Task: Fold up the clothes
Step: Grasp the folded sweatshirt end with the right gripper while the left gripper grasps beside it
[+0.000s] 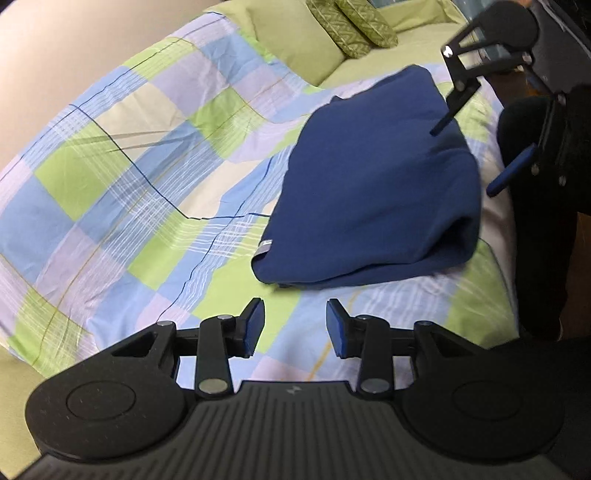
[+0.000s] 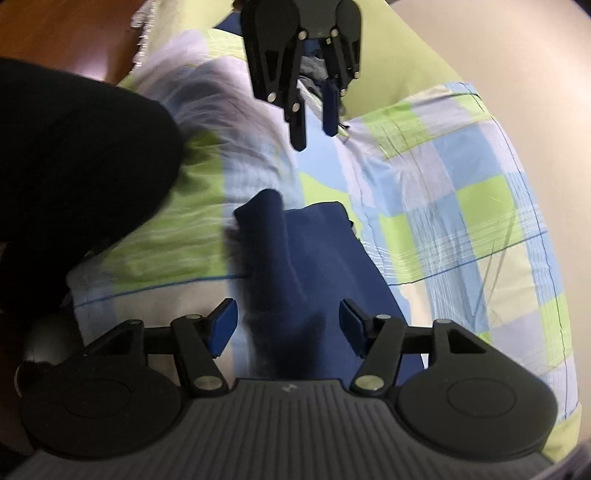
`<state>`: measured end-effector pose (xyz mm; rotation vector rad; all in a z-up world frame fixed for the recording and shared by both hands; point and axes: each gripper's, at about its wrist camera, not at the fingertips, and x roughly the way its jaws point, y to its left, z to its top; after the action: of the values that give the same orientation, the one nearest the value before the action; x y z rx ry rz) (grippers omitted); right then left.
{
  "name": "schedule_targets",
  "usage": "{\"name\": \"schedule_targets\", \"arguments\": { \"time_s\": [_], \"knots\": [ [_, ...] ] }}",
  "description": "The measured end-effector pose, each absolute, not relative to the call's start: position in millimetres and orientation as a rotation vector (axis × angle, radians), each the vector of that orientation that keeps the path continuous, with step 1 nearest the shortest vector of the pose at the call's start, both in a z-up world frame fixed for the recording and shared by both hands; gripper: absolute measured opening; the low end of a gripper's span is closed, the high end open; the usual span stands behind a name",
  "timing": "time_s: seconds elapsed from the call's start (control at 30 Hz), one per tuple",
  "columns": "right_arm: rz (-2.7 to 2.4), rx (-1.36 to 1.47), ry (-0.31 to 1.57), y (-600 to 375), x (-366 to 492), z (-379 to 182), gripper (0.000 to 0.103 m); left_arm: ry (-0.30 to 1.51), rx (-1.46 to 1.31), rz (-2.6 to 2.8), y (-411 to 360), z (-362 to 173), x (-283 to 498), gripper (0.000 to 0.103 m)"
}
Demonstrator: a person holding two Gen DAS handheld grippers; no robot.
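Your folded garment (image 1: 376,184) lies on the quilt (image 1: 129,166) that covers the bed (image 1: 417,48), toward its near right edge. Behind it, at the head of the bed, sit the pillows (image 1: 351,26). Your left claw (image 1: 295,326) hangs before the garment, your right claw (image 1: 465,158) at its right side.

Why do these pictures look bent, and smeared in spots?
Left wrist view: the fisheye lens curves the quilt; the blue garment is fairly sharp, smeared only at its right edge. Right wrist view: motion blur streaks the quilt and softens the garment; the right hand-held gripper looks crisp.
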<state>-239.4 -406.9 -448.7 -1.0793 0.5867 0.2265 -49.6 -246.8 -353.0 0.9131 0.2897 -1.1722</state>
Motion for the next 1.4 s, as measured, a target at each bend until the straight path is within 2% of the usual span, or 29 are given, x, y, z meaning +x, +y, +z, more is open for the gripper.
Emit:
{"name": "schedule_targets", "arguments": {
  "time_s": [0.1,0.27,0.3,0.33,0.6,0.8,1.17,1.27,1.4],
  "knots": [
    [0.182,-1.14,0.623,-393,-223,-463,0.056,0.269,0.893,-1.192,-245,-357,-45,0.046],
    [0.105,-1.102,0.632,-388,-204,-469,0.041,0.198,0.925,-1.277,-239,-370,-41,0.07],
    [0.109,-1.09,0.634,-389,-201,-467,0.029,0.181,0.935,-1.283,-239,-372,-40,0.076],
    [0.118,-1.08,0.637,-389,-200,-466,0.017,0.143,0.951,-1.294,-238,-376,-40,0.078],
    [0.118,-0.797,0.597,-431,-200,-392,0.013,-0.11,1.042,-1.378,-263,-400,-23,0.09],
    [0.12,-0.744,0.615,-441,-197,-383,0.013,-0.228,1.065,-1.471,-288,-413,-5,0.091],
    [0.208,-0.846,0.713,-412,-195,-422,0.021,-0.198,1.04,-1.584,-267,-400,9,0.09],
    [0.202,-0.845,0.711,-410,-198,-424,0.022,-0.216,1.098,-1.607,-266,-393,4,0.083],
    [0.193,-0.831,0.704,-409,-203,-424,0.022,-0.265,1.182,-1.564,-269,-398,-2,0.062]
  ]
}}
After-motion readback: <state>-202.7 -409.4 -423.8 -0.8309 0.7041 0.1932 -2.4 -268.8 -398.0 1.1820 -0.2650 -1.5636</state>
